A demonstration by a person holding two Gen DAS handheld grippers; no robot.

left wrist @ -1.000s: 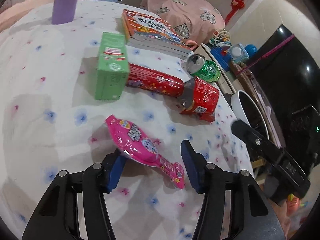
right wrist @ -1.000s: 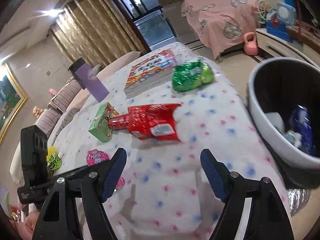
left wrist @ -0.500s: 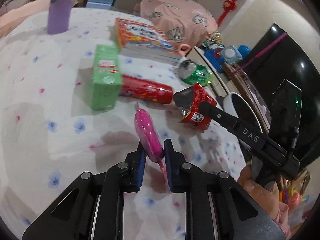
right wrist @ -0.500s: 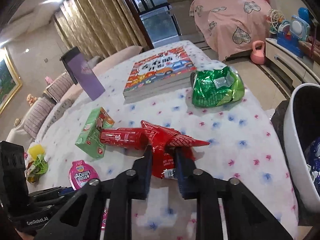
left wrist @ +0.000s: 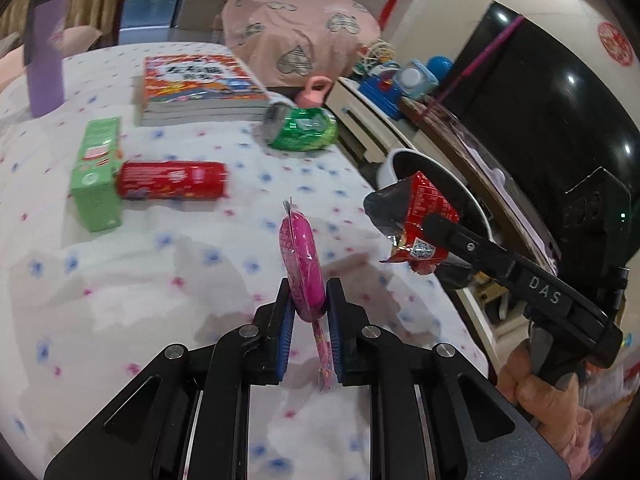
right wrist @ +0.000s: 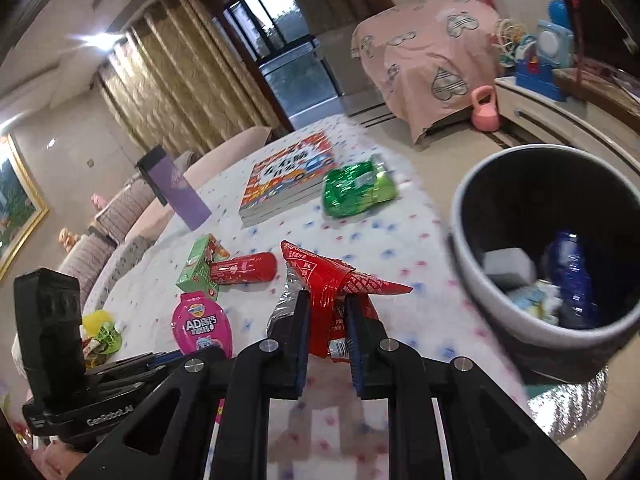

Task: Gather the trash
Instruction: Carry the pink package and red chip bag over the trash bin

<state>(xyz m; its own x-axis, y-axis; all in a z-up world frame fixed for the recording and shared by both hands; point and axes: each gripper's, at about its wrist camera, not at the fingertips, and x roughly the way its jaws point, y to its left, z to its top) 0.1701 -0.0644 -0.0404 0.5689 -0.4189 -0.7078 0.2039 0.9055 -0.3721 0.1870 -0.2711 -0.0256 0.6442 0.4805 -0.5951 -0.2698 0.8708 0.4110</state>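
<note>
- The round worktop [left wrist: 120, 280] in front of me wears a white cloth dotted with small blue and pink flowers, and it carries most of the things here.
- Just off its edge stands the round grey-white trash bin [right wrist: 500, 308] with a dark inside; a dark blue bottle [right wrist: 572, 280] and a pale block already lie in it.
- A stack of books with a bright red cartoon cover [left wrist: 192, 80] lies at the far side of the worktop, and an upright purple flask with a black cap [left wrist: 44, 56] stands well apart from it.
- A crumpled shiny green foil bag [left wrist: 304, 128] lies just beside the books, near the edge.
- A green carton box [left wrist: 96, 176] lies flat, with a red cylindrical tube [left wrist: 172, 180] touching its end.
- My right tool [right wrist: 326, 320] is clamped on a torn red foil snack wrapper with a silver lining [right wrist: 332, 284], held up off the cloth, near the bin's rim.
- My left tool [left wrist: 308, 312] is clenched on a flat pink drink pouch [left wrist: 300, 256], which stands on edge between the blue pads, lifted clear of the cloth; its thin tail hangs down between the fingers.
- In the right wrist view the pouch shows its printed face beside the green carton.
</note>
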